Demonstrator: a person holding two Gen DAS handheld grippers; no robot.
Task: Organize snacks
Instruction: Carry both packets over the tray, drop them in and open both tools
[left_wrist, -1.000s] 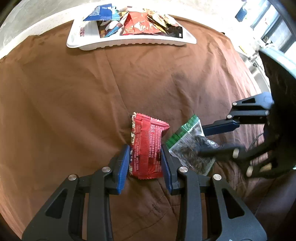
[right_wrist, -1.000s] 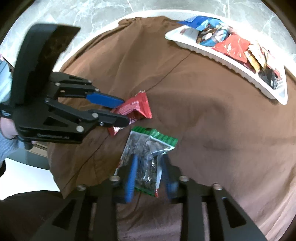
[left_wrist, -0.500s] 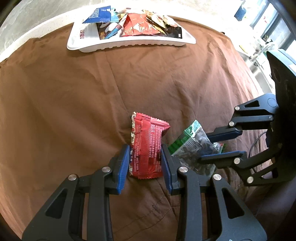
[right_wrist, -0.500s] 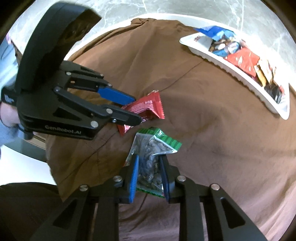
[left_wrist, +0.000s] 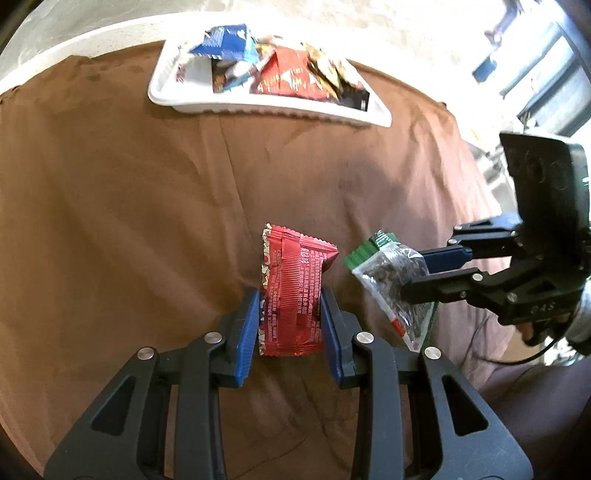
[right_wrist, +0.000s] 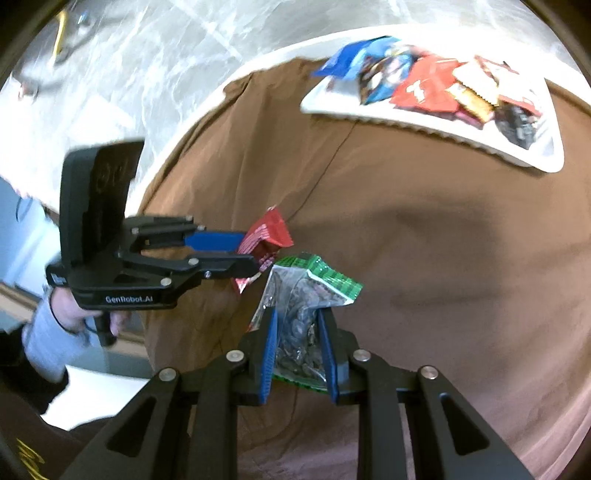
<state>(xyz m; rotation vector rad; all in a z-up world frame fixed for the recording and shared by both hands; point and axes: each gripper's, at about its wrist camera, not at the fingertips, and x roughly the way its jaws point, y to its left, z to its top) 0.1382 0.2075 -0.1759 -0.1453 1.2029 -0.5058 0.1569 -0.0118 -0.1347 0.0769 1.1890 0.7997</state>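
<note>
Left wrist view shows the left gripper (left_wrist: 290, 319) pinching a red crinkled foil snack packet (left_wrist: 293, 291), while at 3 o'clock the right gripper (left_wrist: 415, 273), jaws just closed, clamps a clear seed pouch with a green header (left_wrist: 388, 282). Both look raised off the brown cloth (left_wrist: 110, 206). Best carry them level toward the white plastic tray (left_wrist: 269, 109) at 12 o'clock, keeping the packets apart and releasing low over bare spots.

Left wrist view sits just behind its own left gripper (left_wrist: 290, 325), tilted steeply down, close over the brown cloth (left_wrist: 110, 221), facing the white tray (left_wrist: 258, 109) at the far edge. Right wrist view sits the same way behind the right gripper (right_wrist: 298, 354), angled from the other side, tray (right_wrist: 424, 127) upper right. Shared: cloth, tray, both snack packets; each view catches the other gripper side-on.
</note>
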